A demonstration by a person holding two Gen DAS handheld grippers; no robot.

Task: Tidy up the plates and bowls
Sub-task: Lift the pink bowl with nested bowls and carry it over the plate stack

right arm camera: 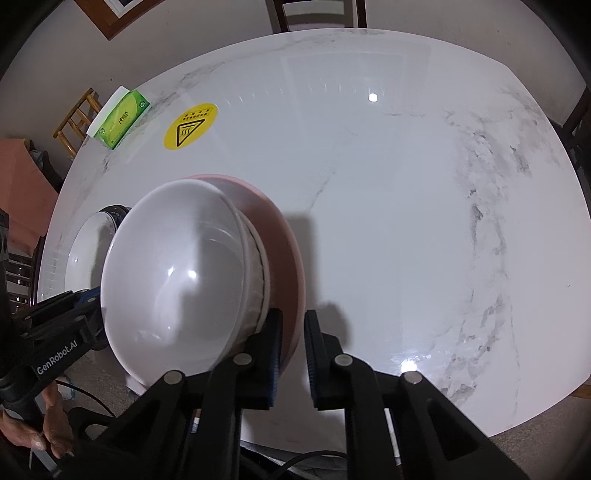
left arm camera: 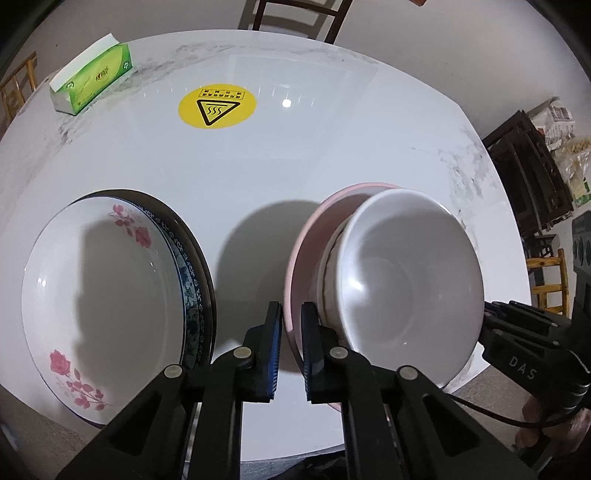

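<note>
A pink bowl (left arm camera: pixel 306 236) near the marble table's front edge holds a nested stack topped by a white bowl (left arm camera: pixel 406 280). My left gripper (left arm camera: pixel 291 347) is shut on the pink bowl's left rim, one pad inside and one outside. In the right wrist view my right gripper (right arm camera: pixel 293 354) is shut on the same pink bowl (right arm camera: pixel 280 236) at its right rim, beside the white bowl (right arm camera: pixel 177 266). To the left lies a stack of plates: a white plate with pink flowers (left arm camera: pixel 99 288) on a blue-patterned plate (left arm camera: pixel 188 280).
On the white marble table (left arm camera: pixel 332 147), a green tissue pack (left arm camera: pixel 92 83) lies at the far left and a yellow warning sticker (left arm camera: pixel 217 105) near the middle. A dark chair (left arm camera: pixel 299 14) stands behind the table. Wooden chairs and dark furniture (left arm camera: pixel 528 173) flank it.
</note>
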